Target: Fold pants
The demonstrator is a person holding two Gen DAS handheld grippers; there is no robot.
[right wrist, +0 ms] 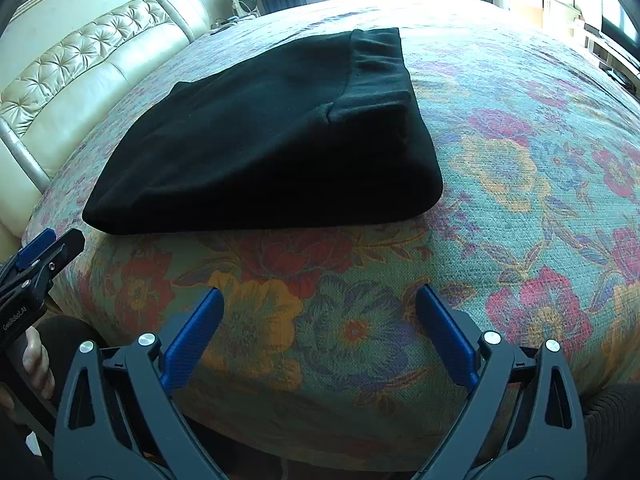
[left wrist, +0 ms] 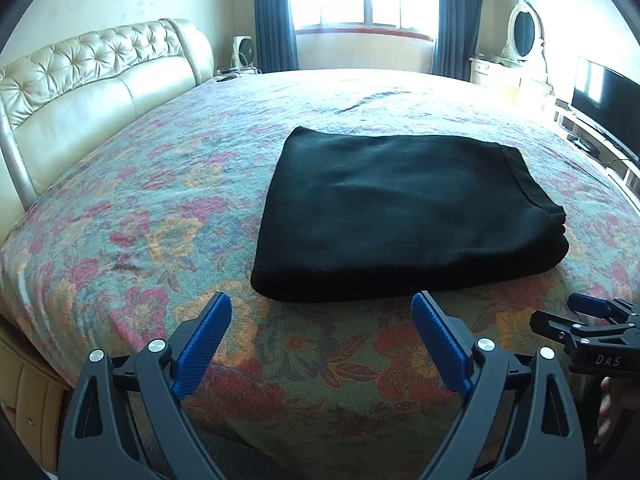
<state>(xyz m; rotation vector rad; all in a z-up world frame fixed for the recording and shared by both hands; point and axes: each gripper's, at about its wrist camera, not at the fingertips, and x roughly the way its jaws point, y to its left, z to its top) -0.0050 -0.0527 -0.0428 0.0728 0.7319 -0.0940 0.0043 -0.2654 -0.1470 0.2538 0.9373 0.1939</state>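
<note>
The black pants (left wrist: 404, 212) lie folded into a thick rectangle on the flowered bedspread (left wrist: 160, 216), waistband at the right end. In the right wrist view the pants (right wrist: 272, 140) sit ahead and to the left, with the waistband at the far end. My left gripper (left wrist: 322, 308) is open and empty, just short of the near folded edge. My right gripper (right wrist: 320, 302) is open and empty over bare bedspread (right wrist: 520, 184), nearer than the pants. Each gripper shows at the edge of the other's view: the right one (left wrist: 576, 316) and the left one (right wrist: 52, 248).
A cream tufted headboard (left wrist: 88, 80) runs along the left side of the bed. A window with blue curtains (left wrist: 276, 16) is at the far end. A dresser with an oval mirror (left wrist: 524, 36) and a dark TV screen (left wrist: 608, 108) stand at the right.
</note>
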